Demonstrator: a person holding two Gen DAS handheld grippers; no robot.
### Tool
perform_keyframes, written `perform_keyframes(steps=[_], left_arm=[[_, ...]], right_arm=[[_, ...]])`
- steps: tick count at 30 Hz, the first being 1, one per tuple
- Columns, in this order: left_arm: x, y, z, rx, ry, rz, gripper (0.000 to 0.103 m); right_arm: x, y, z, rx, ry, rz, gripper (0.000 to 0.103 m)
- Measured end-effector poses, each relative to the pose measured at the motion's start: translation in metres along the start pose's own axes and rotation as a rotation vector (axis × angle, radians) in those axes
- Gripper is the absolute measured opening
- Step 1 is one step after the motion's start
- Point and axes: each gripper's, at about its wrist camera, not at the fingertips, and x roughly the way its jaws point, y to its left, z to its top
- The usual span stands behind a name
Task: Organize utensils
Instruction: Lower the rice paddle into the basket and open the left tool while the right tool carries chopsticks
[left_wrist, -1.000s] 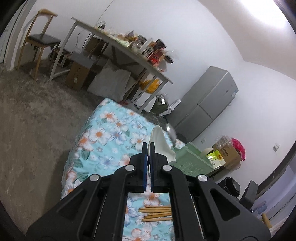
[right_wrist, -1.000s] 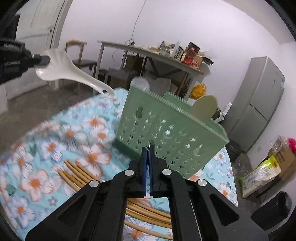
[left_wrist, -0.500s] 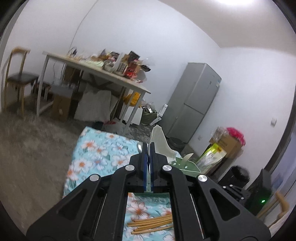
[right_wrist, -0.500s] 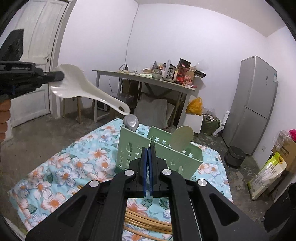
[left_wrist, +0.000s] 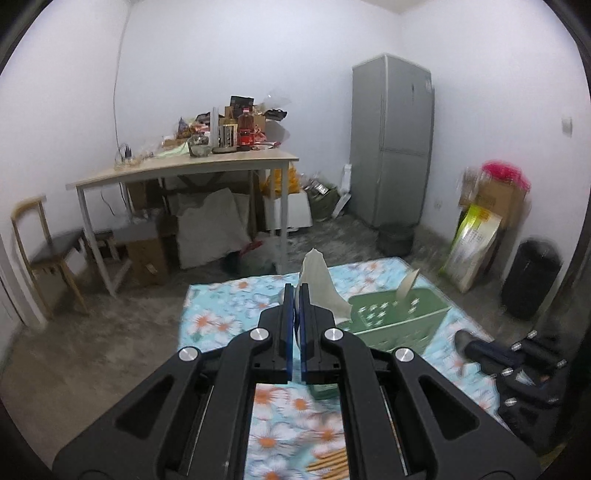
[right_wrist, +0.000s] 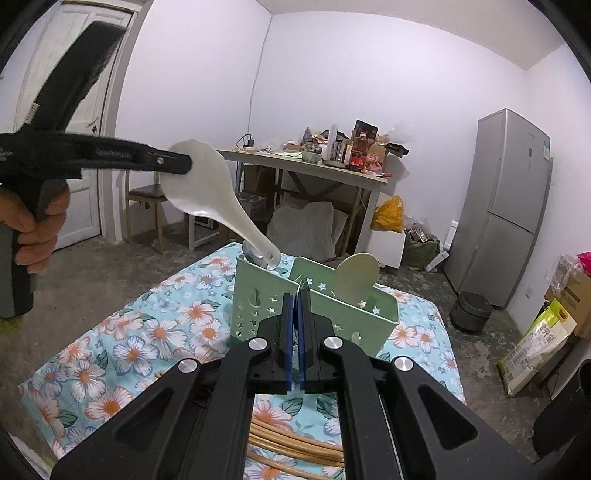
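My left gripper (left_wrist: 295, 290) is shut on the bowl end of a white ceramic spoon (left_wrist: 319, 284). In the right wrist view the left gripper (right_wrist: 184, 162) holds the spoon (right_wrist: 207, 192) tilted, handle tip down over the left compartment of the green utensil holder (right_wrist: 314, 306). A metal spoon (right_wrist: 255, 254) and a beige spoon (right_wrist: 356, 275) stand in the holder (left_wrist: 391, 317). My right gripper (right_wrist: 295, 291) is shut and empty, in front of the holder. Wooden chopsticks (right_wrist: 291, 443) lie on the floral cloth (right_wrist: 147, 332) below it.
The right gripper body (left_wrist: 517, 354) shows at the lower right of the left wrist view. A cluttered table (right_wrist: 306, 166), a grey fridge (right_wrist: 509, 210), a chair (left_wrist: 44, 251), a black bin (left_wrist: 532, 280) and boxes stand around the room.
My left gripper has carried the white spoon right and down, its handle tip now over the holder's left compartment. The right gripper has drawn back and stays shut.
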Motion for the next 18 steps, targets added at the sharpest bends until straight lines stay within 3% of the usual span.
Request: perform_keyframes(steps=[3,9,14,16,18], left_arm=[[0.013,-0.012,0.004,0.07,0.039,0.028,0.001],[0.042,-0.02,0.01,0.109,0.118,0.027,0.001],[0.063,-0.018,0.01,0.068,0.172,-0.013,0.003],[0.067,-0.015,0.011,0.021,0.172,-0.064,0.005],[0.067,-0.013,0.01,-0.015,0.159,-0.106,0.017]], right_arm=[[0.001,-0.001,-0.001,0.003,0.002,0.0,0.002],[0.002,-0.002,-0.001,0.008,0.002,0.002,0.002],[0.004,-0.003,-0.002,0.016,0.007,0.001,0.002],[0.004,-0.004,-0.002,0.021,0.009,0.001,0.002],[0.004,-0.005,-0.002,0.023,0.011,-0.004,0.002]])
